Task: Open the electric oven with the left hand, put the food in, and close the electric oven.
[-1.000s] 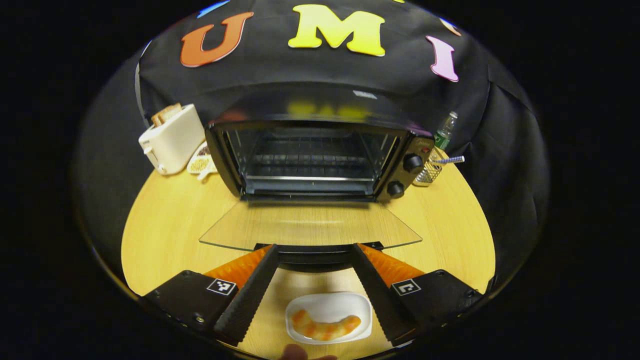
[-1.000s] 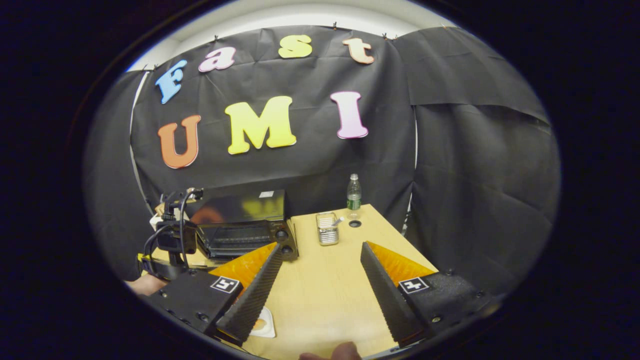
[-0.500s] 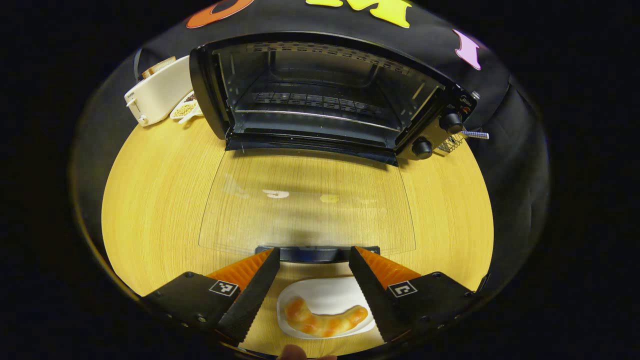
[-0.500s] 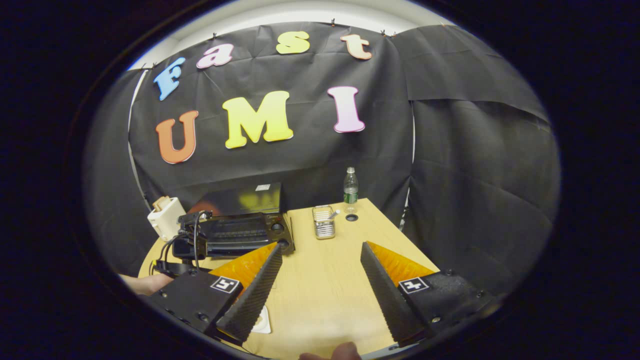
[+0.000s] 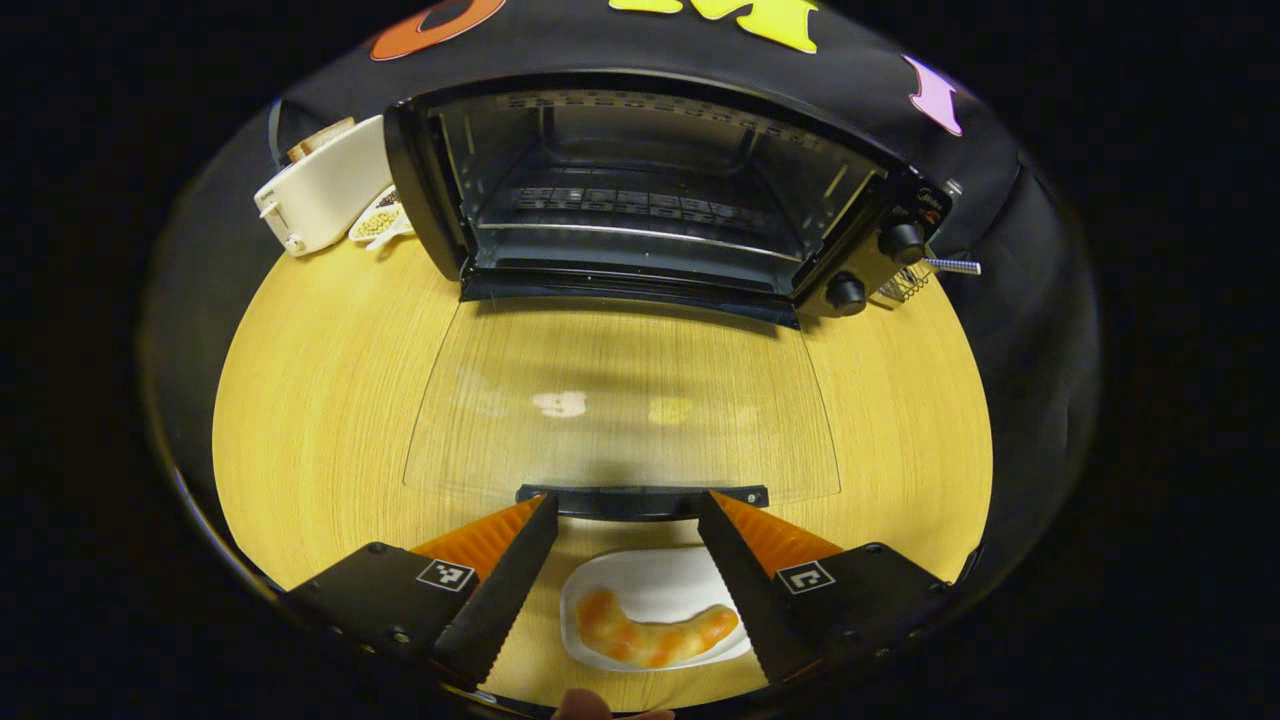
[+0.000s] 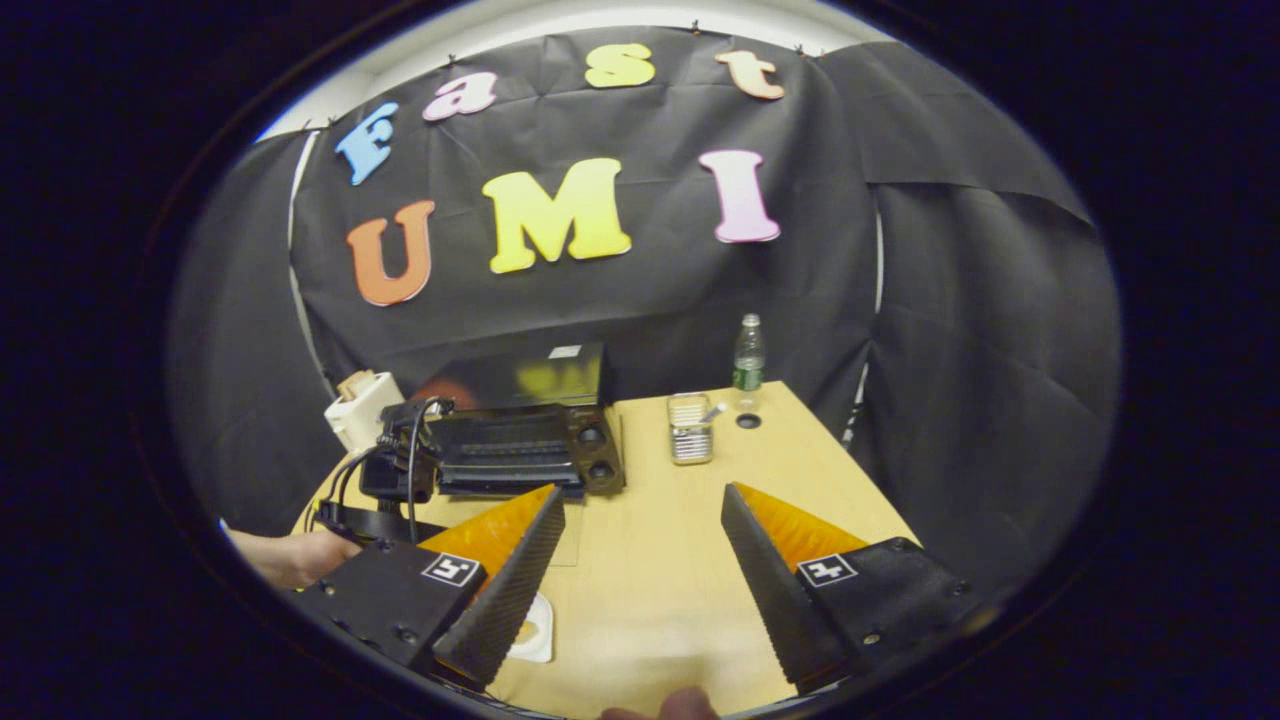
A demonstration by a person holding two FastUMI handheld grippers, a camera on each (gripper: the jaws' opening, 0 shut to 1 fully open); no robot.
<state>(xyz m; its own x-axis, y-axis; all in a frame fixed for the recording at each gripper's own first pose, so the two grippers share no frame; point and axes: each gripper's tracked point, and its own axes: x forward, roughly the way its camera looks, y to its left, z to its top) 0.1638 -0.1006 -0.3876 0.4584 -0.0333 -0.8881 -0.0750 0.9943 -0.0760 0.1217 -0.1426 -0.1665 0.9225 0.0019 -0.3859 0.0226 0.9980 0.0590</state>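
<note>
Left gripper (image 5: 628, 505) hovers with its jaws apart just at the near edge of the lowered glass door (image 5: 620, 400), the tips flanking the door's dark handle (image 5: 640, 499) without pressing on it, so it grips nothing. Below it, on the near side of the tabletop (image 5: 310, 400), sits a small white plate (image 5: 650, 570) with the food (image 5: 650, 640) on it, a curved orange-and-pale piece that looks like a shrimp. The electric oven (image 5: 640, 190) stands at the far side, its door folded flat toward us and the wire rack inside bare.

Right gripper (image 6: 640, 505) hangs well off to the right, jaws apart and holding nothing, pointed across the tabletop toward the oven; the same plate peeks out by its left finger.

By my reading, the opening step is done: the door lies fully down. Everything else is left. The food has not been lifted, nothing is on the rack, and the door must be swung up again afterward.

Around the oven, a white toaster (image 5: 320, 185) with bread in it stands to the far left, with a small dish of beans (image 5: 378, 220) beside it. To the far right are a wire basket (image 6: 690, 440) and a plastic bottle (image 6: 748, 352).
</note>
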